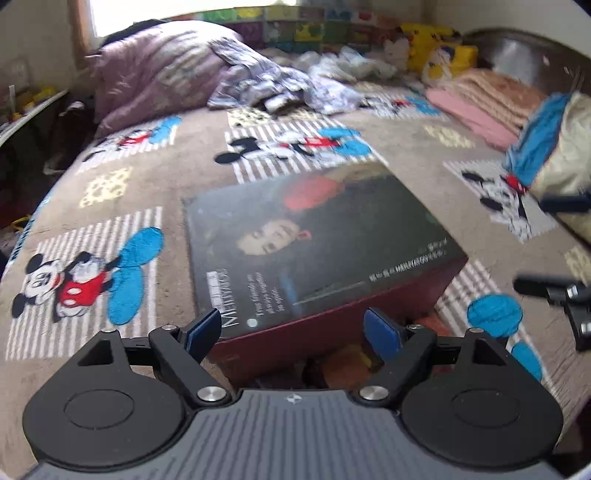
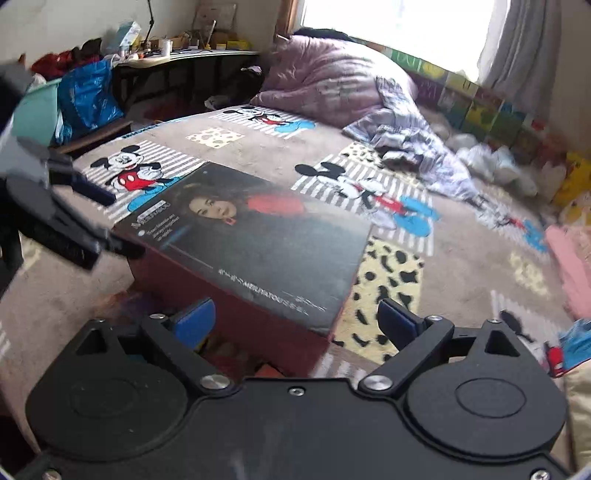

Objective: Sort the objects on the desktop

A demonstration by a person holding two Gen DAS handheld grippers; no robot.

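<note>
Both the left gripper point(image 1: 293, 330) and right gripper point(image 2: 295, 321) have fingers wide, empty. The box point(image 1: 317, 240) on the bed point(image 1: 147, 184) looks rigid with a glossy, likely slippery lid. Too broad to pinch; I'd clamp opposite side walls.

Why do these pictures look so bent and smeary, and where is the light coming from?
Left wrist view: the fisheye lens curves the bed, and the other gripper at the right edge is smeared by motion. Right wrist view: the window is washed out white, the box lid shows a soft sheen, and the left edge is blurred.
</note>
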